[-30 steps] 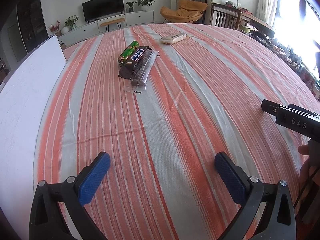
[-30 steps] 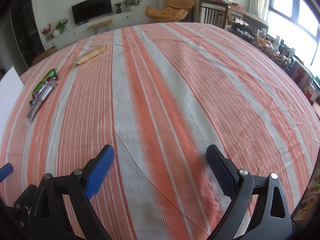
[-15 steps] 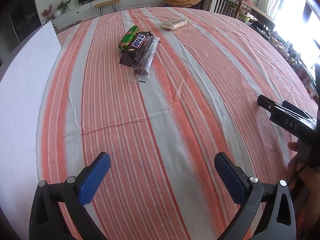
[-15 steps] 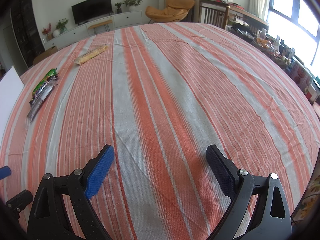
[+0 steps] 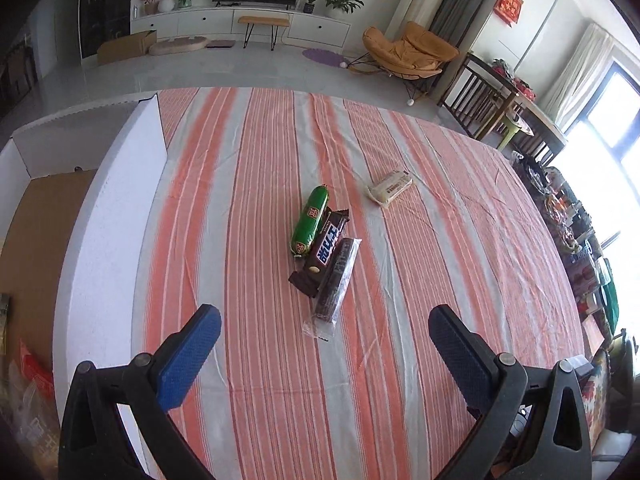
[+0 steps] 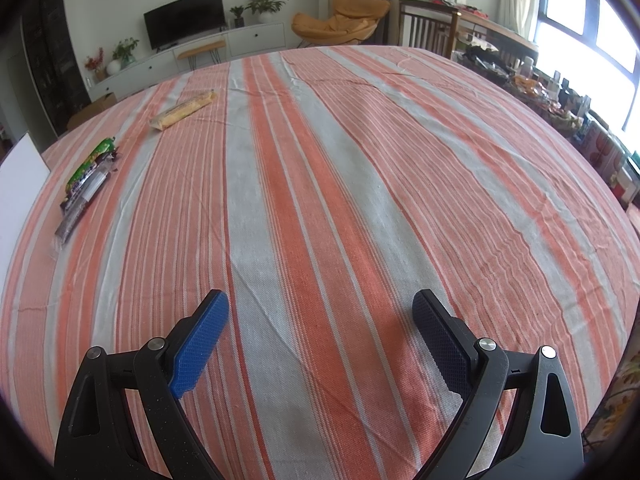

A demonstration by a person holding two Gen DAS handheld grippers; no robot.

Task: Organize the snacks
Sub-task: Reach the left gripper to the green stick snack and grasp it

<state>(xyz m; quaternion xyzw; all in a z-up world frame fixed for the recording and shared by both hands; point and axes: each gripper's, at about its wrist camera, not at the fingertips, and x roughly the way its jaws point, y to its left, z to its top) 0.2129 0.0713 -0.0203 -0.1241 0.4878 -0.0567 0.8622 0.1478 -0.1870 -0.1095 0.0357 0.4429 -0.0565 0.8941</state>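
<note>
Three snacks are bunched together near the middle of the striped cloth (image 5: 248, 240) that covers the surface. A green tube-shaped pack (image 5: 310, 220) lies farthest from the left camera, and a brown chocolate bar (image 5: 322, 252) with blue and white lettering is pressed against its right side. A long dark biscuit pack (image 5: 336, 280) in a clear wrapper is laid along the right side of the chocolate bar, with its clear end pointed toward the left gripper (image 5: 324, 338). A fourth snack, a pale wrapped roll (image 5: 390, 188), is set apart from the bunch, farther back and to the right.

In the right wrist view, the same bunch is seen far off at the left edge, with the green pack (image 6: 91, 166) at the far end, and the pale roll (image 6: 183, 110) is seen beyond it.

The jaws of the left gripper are spread wide and nothing is held between them; they are raised above the cloth, just short of the clear end of the biscuit pack. The jaws of the right gripper (image 6: 320, 322) are likewise spread wide and empty, over a bare stretch of cloth well apart from all the snacks.

A white box (image 5: 104, 216) with a brown cardboard floor is placed along the left edge of the cloth, and some wrapped items are partly seen in its near corner.
</note>
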